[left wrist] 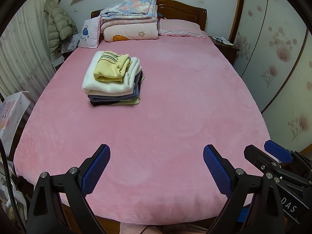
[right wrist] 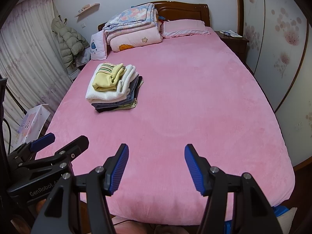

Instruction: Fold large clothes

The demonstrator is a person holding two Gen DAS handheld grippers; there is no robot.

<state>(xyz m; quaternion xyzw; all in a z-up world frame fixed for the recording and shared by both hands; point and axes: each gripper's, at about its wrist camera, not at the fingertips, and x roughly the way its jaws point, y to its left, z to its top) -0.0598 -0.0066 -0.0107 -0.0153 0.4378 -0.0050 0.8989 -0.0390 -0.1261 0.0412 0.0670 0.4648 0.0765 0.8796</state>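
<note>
You held both the left gripper [left wrist: 156,167] and right gripper [right wrist: 156,167] wide and empty; the folded stack [left wrist: 114,78] lay well ahead of your fingers, with nothing unfolded visible.

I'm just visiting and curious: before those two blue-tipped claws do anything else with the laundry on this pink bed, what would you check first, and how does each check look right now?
1. Left gripper open, nothing between its pads: ok.
2. Right gripper open and empty: ok.
3. Stack of folded clothes on the bed, neat, yellow garment on top: ok.
4. Bare stretch of pink bedspread in front for folding: ok.
5. An unfolded garment ready to pick up: not ok, none in view.
6. Both grippers apart from the stack: ok.
</note>
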